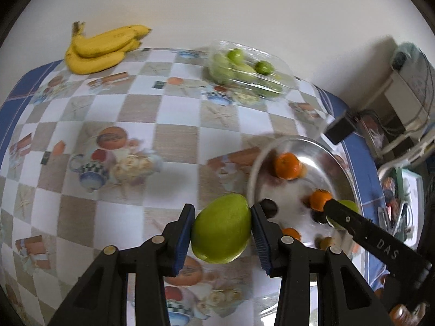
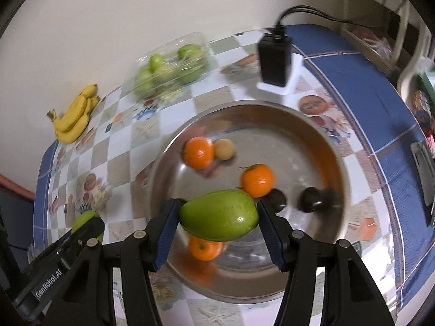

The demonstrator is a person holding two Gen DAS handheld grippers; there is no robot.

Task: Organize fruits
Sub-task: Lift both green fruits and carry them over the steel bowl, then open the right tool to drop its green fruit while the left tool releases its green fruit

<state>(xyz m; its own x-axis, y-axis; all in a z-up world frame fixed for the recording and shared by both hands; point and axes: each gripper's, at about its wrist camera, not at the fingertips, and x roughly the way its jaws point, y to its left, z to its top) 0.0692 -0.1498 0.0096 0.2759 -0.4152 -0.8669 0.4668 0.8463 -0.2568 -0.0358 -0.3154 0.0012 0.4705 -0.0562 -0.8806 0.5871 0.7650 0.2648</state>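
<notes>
The left tongs (image 1: 223, 226) point steeply down at the desk (image 1: 174, 119), their blue-padded fingers (image 1: 185, 237) pinching a round green fruit (image 1: 221, 228) from both sides. That fruit hangs above the checked cloth, just beside the left rim of the steel bowl (image 1: 320, 146).

The right tongs (image 2: 218, 217) also tilt steeply down, and they clamp a longer green fruit (image 2: 218, 214) end to end between their pads (image 2: 165, 233). It is held lengthwise across the gap, over the near part of the steel bowl (image 2: 320, 141). In the left wrist view the right tongs reach in from the right edge, over the bowl. In the right wrist view the left tongs show at the lower left, still outside the bowl's rim, with their green fruit partly hidden behind one finger.

Inside the bowl lie three oranges (image 2: 198, 152), one of them directly under the held fruit, along with a small tan fruit (image 2: 224, 149) touching the far orange, and two dark fruits (image 2: 311, 199) near the right side.

At the far edge of the desk, by the wall, sit a bunch of bananas (image 1: 103, 49) and a clear plastic box of green fruits (image 1: 244, 68), well apart from each other. A black box with cables (image 2: 274, 59) stands on a white base beyond the bowl.
</notes>
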